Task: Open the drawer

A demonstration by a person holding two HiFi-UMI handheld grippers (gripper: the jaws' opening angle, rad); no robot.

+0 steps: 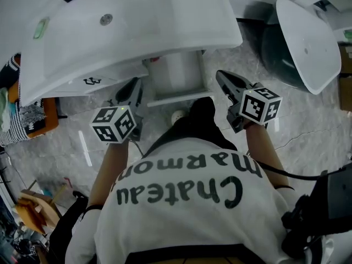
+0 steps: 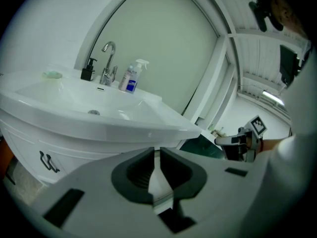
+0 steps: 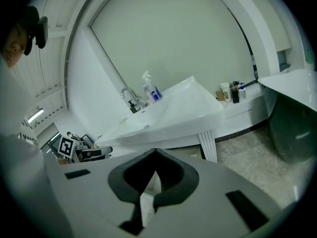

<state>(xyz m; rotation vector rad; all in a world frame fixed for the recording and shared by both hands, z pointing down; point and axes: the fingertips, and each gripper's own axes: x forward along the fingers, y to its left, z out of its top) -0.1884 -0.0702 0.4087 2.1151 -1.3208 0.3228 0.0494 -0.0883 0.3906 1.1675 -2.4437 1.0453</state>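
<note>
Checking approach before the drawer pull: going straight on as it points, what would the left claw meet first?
Probably the white cabinet just under the washbasin rim; nothing shows between it and the left claw, though depth is unclear.

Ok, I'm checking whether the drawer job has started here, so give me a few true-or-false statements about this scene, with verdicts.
1. A spray bottle stands beside the faucet on the sink. True.
2. The left gripper grips the cabinet handle. False: it holds nothing and hangs clear of the handle.
3. The sink is full of water. False: the basin is empty and its drain shows.
4. The right gripper holds nothing. True.
</note>
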